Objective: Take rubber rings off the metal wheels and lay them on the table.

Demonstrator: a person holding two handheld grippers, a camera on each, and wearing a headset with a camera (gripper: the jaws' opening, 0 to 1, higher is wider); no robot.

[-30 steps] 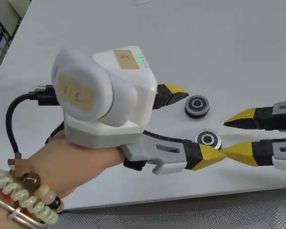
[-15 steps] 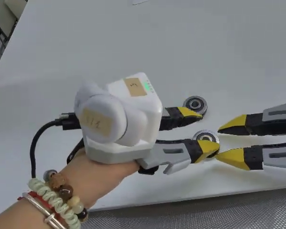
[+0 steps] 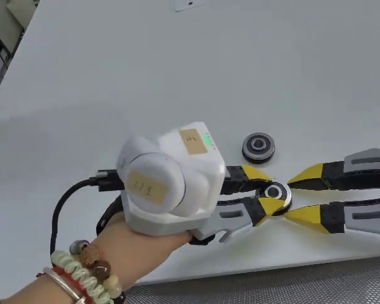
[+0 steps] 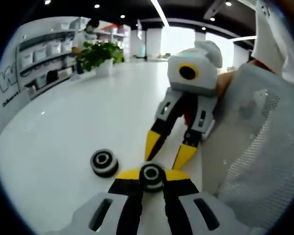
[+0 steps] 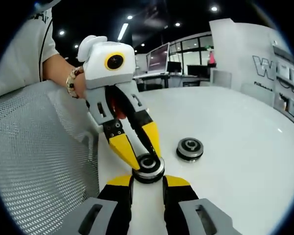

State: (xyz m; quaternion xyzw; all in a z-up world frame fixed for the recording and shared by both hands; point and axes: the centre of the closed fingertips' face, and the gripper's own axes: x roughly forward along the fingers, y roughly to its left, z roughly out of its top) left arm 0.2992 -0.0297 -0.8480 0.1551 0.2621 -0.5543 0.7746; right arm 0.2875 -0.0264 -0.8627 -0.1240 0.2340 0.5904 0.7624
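Two small metal wheels with black rubber rings lie on the white table. The near wheel sits between the yellow tips of my left gripper, whose jaws are shut on its sides. In the left gripper view that wheel fills the gap at the left gripper tips. My right gripper comes in from the right, open, its tips just short of the wheel. The right gripper view shows the held wheel just ahead of the right gripper. The second wheel lies free beyond.
The table's front edge runs close below both grippers, with grey mesh fabric beneath it. A black cable trails from the left gripper. A small white tag lies at the far edge. The second wheel is right of the held one.
My left gripper's jaws have narrowed from a wide gap to a grip on the near wheel. The right gripper has drawn in closer to that wheel.
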